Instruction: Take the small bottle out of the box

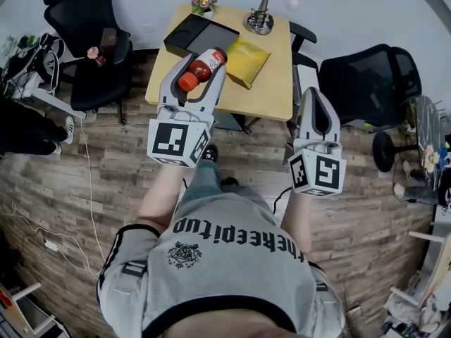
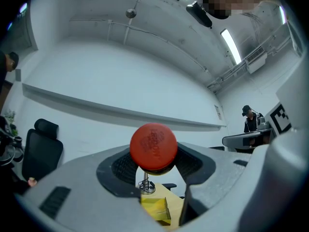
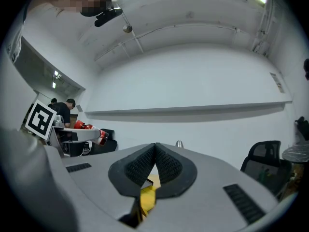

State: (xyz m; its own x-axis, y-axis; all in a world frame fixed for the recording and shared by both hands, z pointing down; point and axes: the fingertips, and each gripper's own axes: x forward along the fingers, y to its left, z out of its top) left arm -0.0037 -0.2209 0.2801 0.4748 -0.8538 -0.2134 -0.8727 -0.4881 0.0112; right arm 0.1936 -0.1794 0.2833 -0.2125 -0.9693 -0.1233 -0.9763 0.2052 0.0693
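The small bottle (image 1: 202,70) has a red cap, dark red contents and a white label. It lies lengthwise between the jaws of my left gripper (image 1: 204,63), which is shut on it and holds it in the air above the table's near left edge. In the left gripper view the red cap (image 2: 153,146) faces the camera, squeezed between the black pads (image 2: 123,168). The black box (image 1: 200,34) lies open on the wooden table (image 1: 275,83), beyond the bottle. My right gripper (image 1: 315,96) hangs to the right of the table, shut with nothing in it; its pads (image 3: 145,166) touch.
A yellow packet (image 1: 247,60) lies beside the box, with a desk lamp (image 1: 262,20) and a small flower pot (image 1: 204,4) at the table's far edge. Black office chairs (image 1: 88,27) stand left and right (image 1: 366,83) of the table. The floor is wood.
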